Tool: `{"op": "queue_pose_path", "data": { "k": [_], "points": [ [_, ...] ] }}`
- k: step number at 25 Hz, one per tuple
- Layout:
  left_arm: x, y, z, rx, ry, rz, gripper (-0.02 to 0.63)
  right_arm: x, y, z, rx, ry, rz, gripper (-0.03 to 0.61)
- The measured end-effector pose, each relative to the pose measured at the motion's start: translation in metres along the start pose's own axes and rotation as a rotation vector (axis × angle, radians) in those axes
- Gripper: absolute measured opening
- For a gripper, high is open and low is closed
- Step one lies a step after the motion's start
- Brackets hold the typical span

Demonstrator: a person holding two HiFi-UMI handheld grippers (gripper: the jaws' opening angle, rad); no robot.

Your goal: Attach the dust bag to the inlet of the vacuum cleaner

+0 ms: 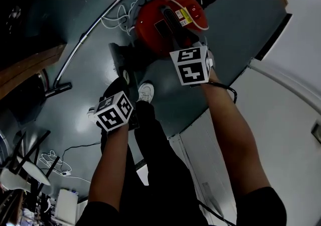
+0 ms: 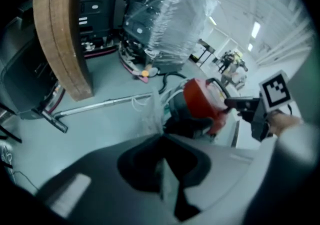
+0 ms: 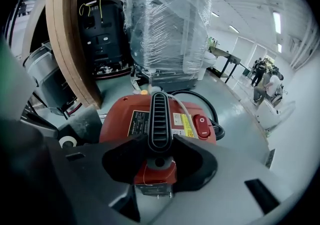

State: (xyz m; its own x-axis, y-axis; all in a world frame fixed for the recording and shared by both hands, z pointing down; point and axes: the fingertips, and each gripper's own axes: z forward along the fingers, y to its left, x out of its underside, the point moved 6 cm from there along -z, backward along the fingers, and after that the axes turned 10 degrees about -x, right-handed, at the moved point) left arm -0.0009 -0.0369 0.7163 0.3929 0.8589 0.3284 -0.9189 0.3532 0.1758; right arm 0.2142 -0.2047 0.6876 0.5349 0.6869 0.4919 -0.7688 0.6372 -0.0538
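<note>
right gripper view: wide jaws astride ribbed handle (image 3: 159, 121); left jaws tight on film (image 2: 152, 116)

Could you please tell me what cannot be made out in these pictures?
Inlet of the vacuum cleaner: in no view; head and right gripper views show only its red top, the left gripper view blurs its side.
Thin pale sheet in the shut left gripper: blurred in the left gripper view, under the marker cube in the head view.
Label on its top: print too small, right gripper view.
</note>
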Motion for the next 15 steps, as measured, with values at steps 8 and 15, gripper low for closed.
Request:
{"op": "queue_pose_path", "data": {
  "k": [8, 15],
  "points": [
    [-0.002, -0.015, 0.017, 0.009, -0.014, -0.030, 0.018, 0.000, -0.001, 0.000, -0.029, 0.031, 0.071, 0.153],
    [-0.005, -0.026, 0.025, 0.012, 0.001, -0.056, 0.018, 0.009, -0.004, 0.008, -0.068, 0.037, 0.106, 0.155]
  ]
}}
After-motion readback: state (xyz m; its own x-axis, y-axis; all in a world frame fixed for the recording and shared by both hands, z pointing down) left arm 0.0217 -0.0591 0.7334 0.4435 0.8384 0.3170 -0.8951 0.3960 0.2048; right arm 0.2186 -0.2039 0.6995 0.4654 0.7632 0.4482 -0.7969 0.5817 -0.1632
